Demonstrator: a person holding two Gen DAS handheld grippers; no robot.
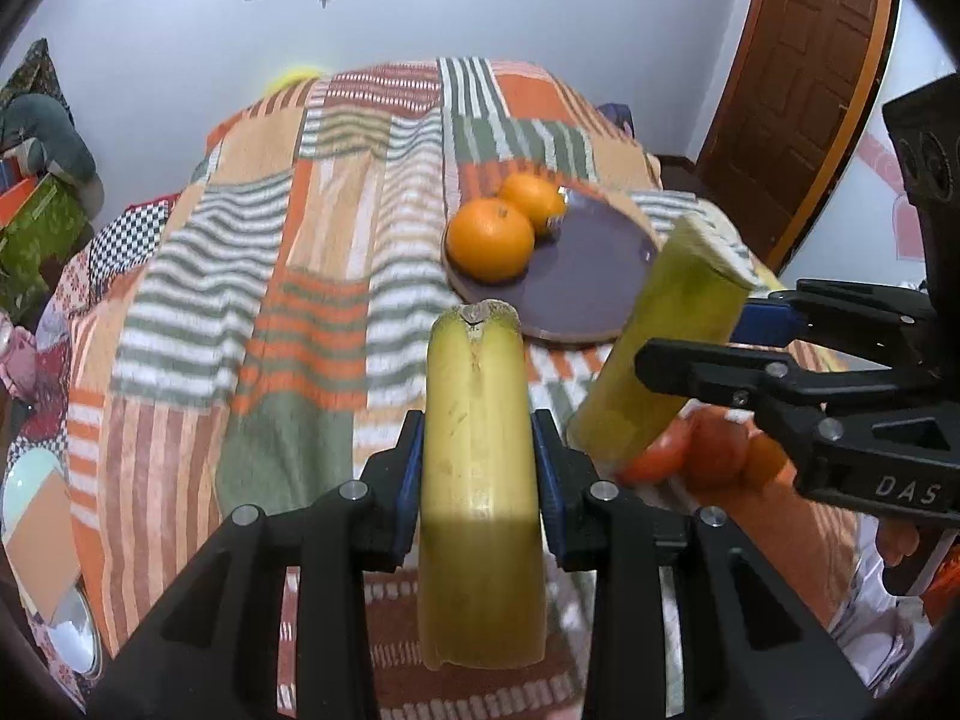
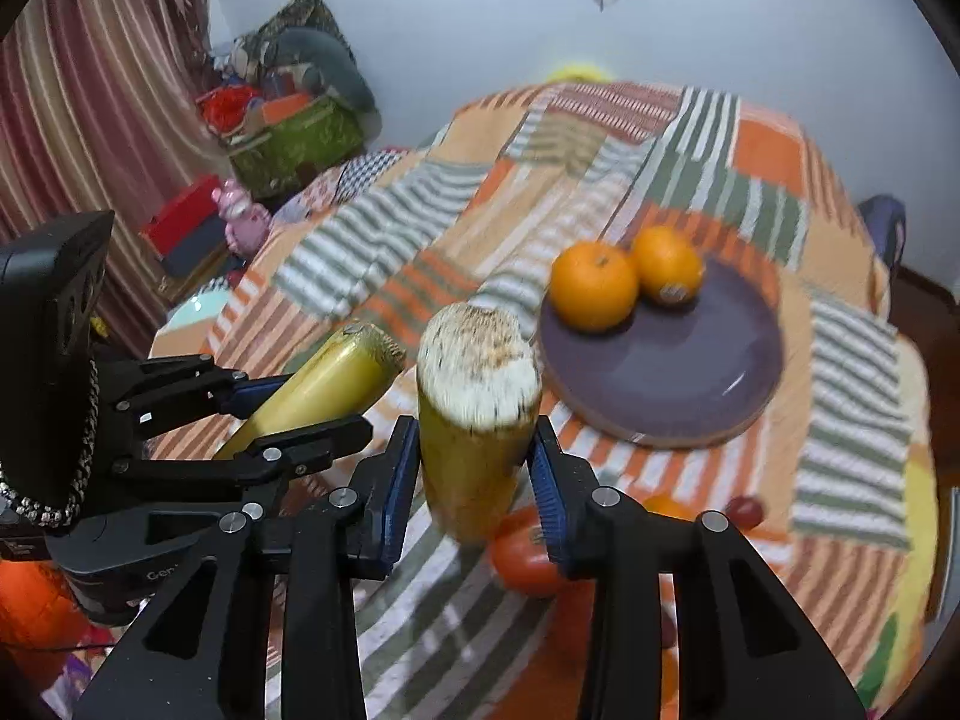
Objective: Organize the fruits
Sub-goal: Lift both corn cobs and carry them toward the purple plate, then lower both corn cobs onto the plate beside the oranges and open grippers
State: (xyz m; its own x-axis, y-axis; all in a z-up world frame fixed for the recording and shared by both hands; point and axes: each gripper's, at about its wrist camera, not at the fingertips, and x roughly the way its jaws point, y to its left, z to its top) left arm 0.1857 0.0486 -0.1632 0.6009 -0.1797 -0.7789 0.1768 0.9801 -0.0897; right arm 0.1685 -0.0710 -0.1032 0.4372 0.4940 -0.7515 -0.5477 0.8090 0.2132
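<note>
Beyond both sets of fingers, on the cloth-covered surface (image 1: 336, 300), a plate (image 1: 588, 288) holds two oranges (image 1: 491, 238). Each gripper, left (image 1: 480, 480) and right (image 2: 474, 468), is clamped on a banana piece (image 1: 480, 480), carried above the cloth. Next, I judge: set both on the plate's bare part.

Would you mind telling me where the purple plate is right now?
The purple plate sits on the striped tablecloth, ahead of both grippers and slightly to their right, with two oranges resting on its far left part.
</note>
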